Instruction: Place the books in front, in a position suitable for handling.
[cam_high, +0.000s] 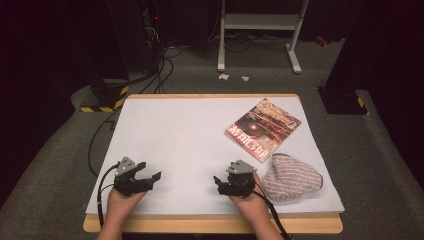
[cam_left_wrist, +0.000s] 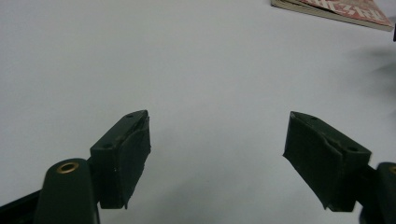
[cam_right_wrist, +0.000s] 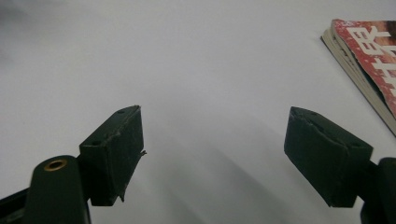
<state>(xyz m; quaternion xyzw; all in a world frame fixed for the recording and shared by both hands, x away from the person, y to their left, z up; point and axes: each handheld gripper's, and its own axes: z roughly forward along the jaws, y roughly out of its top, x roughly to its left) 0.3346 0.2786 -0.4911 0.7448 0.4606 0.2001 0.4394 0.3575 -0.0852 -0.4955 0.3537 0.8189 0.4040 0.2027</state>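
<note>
Right gripper (cam_high: 226, 181) fingers (cam_right_wrist: 114, 154) apart (nothing between), striped cloth (cam_high: 291, 178) just beside, magazine (cam_high: 263, 128) near

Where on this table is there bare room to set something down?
The whole left half and the middle, from the far edge down to the left gripper, lies bare. The right side is crowded: the magazine, the cloth pouch and the right gripper beside it.
</note>
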